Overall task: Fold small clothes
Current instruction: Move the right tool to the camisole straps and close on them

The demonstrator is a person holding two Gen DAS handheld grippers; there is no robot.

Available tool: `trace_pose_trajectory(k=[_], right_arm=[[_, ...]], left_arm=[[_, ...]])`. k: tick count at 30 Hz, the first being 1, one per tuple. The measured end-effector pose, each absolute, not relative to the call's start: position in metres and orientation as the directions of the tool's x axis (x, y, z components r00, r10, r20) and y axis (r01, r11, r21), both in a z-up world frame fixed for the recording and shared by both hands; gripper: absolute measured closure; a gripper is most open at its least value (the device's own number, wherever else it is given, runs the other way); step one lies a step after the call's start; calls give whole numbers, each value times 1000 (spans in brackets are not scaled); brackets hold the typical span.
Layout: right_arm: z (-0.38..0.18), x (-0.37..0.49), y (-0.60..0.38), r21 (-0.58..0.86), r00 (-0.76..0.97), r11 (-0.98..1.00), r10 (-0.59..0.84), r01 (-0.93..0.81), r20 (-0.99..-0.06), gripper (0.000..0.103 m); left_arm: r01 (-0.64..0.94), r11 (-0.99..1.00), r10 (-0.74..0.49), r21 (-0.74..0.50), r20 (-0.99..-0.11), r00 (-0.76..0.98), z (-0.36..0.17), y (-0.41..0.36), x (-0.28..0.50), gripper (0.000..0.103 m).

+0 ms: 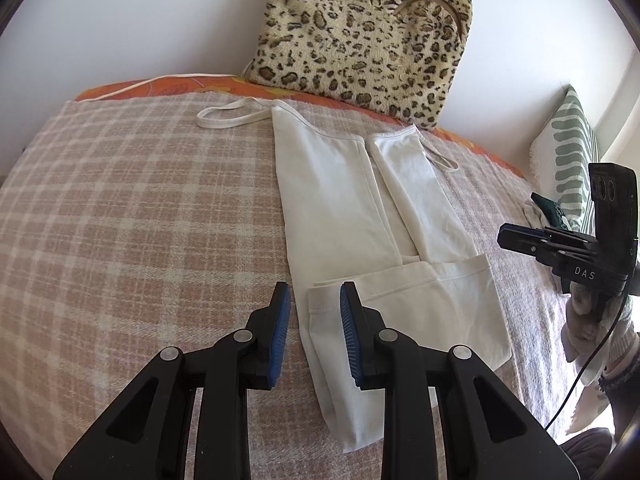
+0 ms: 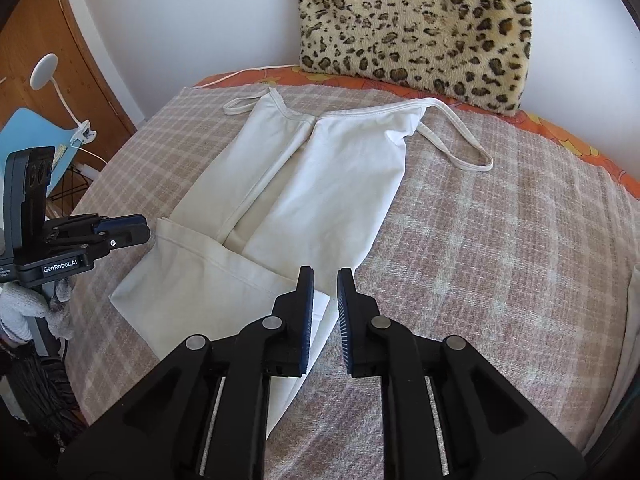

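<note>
A white strappy top (image 1: 352,200) lies on the plaid blanket (image 1: 140,208), its sides folded inward and its bottom hem turned up over itself. It also shows in the right wrist view (image 2: 320,184). My left gripper (image 1: 314,292) is open and empty, just above the folded hem's left corner. My right gripper (image 2: 324,278) is open a little and empty, over the top's lower right edge. The right gripper also shows in the left wrist view (image 1: 516,238), and the left gripper in the right wrist view (image 2: 136,230).
A leopard-print cushion (image 1: 360,36) leans on the white wall behind the top. A green-striped pillow (image 1: 568,160) lies at the right. An orange sheet edge (image 2: 560,136) borders the blanket (image 2: 500,240). A wooden cabinet (image 2: 52,64) and blue chair (image 2: 28,128) stand at the left.
</note>
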State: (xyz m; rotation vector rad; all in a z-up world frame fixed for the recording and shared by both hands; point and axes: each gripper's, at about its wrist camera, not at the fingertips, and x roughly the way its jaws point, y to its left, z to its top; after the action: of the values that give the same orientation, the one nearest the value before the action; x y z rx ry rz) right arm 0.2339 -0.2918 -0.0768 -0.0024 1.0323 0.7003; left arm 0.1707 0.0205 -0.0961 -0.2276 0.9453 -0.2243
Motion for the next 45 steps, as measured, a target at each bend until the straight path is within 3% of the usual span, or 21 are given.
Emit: trace_pose_trajectory(k=[2, 4, 6, 11, 14, 21, 25, 27, 40, 42, 45], right_arm=[[-73, 238, -303, 347, 334, 789, 550, -506, -765, 62], [-70, 244, -311, 366, 354, 797, 558, -480, -751, 60], [-70, 252, -318, 380, 364, 805, 558, -456, -746, 60], [-83, 281, -325, 427, 357, 811, 568, -401, -742, 60], [-89, 298, -323, 454, 341, 803, 581, -385, -739, 60], [-100, 328, -306, 457, 316, 793, 589, -402, -744, 59], [-101, 336, -296, 420, 321, 797, 573, -434, -754, 42], [-100, 339, -294, 415, 325, 798, 570, -437, -754, 38], [-102, 352, -286, 374, 374, 822, 538, -428, -755, 37], [-102, 356, -288, 387, 373, 817, 550, -428, -748, 34], [-102, 361, -287, 370, 378, 818, 543, -441, -750, 23]], left_arm=[[90, 943, -311, -319, -758, 573, -92, 28, 180, 79], [88, 927, -348, -365, -744, 571, -90, 38, 192, 79], [84, 914, -374, -398, -739, 560, -90, 46, 206, 72], [81, 902, -396, -423, -741, 542, -88, 60, 248, 68], [89, 894, -419, -439, -750, 511, -90, 64, 270, 59], [58, 893, -414, -447, -764, 495, -100, 67, 308, 59], [30, 887, -415, -462, -764, 494, -106, 70, 322, 59], [25, 897, -393, -441, -772, 499, -106, 69, 326, 59], [55, 959, -261, -279, -785, 562, -99, 55, 333, 59], [71, 967, -240, -244, -785, 570, -97, 51, 333, 59], [97, 974, -222, -204, -784, 580, -96, 45, 334, 59]])
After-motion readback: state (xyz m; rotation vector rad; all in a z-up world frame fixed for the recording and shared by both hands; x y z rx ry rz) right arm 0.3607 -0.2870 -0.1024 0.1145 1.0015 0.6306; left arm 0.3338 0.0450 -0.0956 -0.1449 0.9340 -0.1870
